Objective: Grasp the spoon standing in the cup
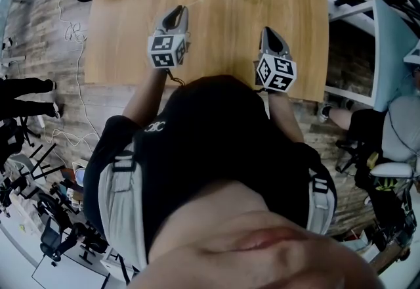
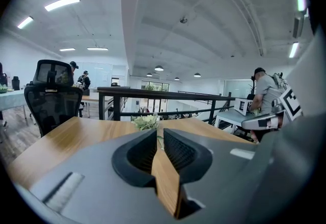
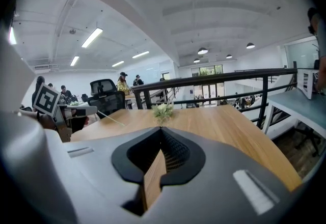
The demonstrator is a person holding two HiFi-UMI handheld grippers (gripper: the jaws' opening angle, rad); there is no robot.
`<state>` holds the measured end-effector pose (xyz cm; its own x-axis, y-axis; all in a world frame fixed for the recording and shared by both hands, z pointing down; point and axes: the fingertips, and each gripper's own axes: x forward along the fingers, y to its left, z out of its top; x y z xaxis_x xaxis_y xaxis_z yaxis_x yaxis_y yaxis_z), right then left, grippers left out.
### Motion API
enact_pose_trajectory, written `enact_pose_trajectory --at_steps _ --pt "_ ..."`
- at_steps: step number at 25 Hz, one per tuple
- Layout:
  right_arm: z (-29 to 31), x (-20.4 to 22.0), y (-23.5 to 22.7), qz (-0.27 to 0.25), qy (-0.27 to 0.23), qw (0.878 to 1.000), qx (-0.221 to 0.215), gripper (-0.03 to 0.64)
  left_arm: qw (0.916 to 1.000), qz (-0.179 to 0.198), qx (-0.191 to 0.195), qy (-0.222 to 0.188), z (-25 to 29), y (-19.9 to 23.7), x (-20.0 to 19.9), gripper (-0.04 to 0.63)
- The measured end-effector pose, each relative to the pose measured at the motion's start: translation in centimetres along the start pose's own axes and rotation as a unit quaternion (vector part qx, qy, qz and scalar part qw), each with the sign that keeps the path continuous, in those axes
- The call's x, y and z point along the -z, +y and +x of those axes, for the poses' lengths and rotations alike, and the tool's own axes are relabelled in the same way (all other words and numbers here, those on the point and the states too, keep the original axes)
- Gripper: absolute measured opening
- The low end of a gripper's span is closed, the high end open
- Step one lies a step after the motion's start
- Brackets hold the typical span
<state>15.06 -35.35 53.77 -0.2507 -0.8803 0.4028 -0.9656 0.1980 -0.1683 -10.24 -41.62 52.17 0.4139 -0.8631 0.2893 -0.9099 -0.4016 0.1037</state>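
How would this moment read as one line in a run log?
left hand-held gripper: shut, empty | right hand-held gripper: shut, empty | both over table | cup, spoon: not in view

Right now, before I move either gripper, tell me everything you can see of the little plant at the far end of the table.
The plant is a small bunch of pale cream flowers with green leaves. It stands upright near the middle of the far edge of the wooden table. In the head view only its green tips show, cut off by the top of the frame. What it stands in cannot be made out. Nothing else is seen touching it.
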Motion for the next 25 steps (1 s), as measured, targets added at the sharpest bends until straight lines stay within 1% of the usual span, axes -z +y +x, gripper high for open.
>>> enact_pose_trajectory --at_steps 2,4,7,10,12,15,18,21,25 --pt "0.8 1.9 -0.3 0.0 0.047 0.999 0.003 -0.001 1.0 -0.004 -0.002 0.005 0.0 -0.1 0.2 0.052" --pt "1.2 3.4 -1.1 0.002 0.079 0.997 0.015 -0.002 1.0 -0.004 -0.003 0.007 0.1 -0.2 0.3 0.052" --pt "1.1 3.8 -1.7 0.011 0.082 0.996 0.02 0.0 1.0 -0.004 -0.004 0.008 0.2 0.0 0.2 0.052" --pt "1.2 3.1 -1.5 0.014 0.066 0.998 0.017 -0.002 0.9999 -0.008 -0.008 0.01 0.1 0.6 0.4 0.052" --pt "1.2 2.2 -1.3 0.012 0.044 0.999 0.013 -0.002 0.9999 -0.009 -0.009 0.01 0.2 0.6 0.4 0.052" --pt "0.4 0.0 -0.7 0.013 -0.013 1.0 -0.004 -0.002 1.0 -0.004 -0.004 0.007 0.3 0.0 0.2 0.052" --pt "-0.6 -1.8 -0.2 -0.007 -0.06 0.998 0.002 -0.002 1.0 0.001 0.002 0.004 0.4 -0.4 0.0 0.051" --pt "-1.0 -2.5 -0.3 -0.012 -0.081 0.997 0.007 -0.003 1.0 0.0 0.004 0.004 0.5 -0.3 0.1 0.049" --pt "-1.3 -2.7 -0.6 -0.01 -0.085 0.996 0.009 -0.003 1.0 0.0 0.005 0.004 0.5 -0.2 0.1 0.046"
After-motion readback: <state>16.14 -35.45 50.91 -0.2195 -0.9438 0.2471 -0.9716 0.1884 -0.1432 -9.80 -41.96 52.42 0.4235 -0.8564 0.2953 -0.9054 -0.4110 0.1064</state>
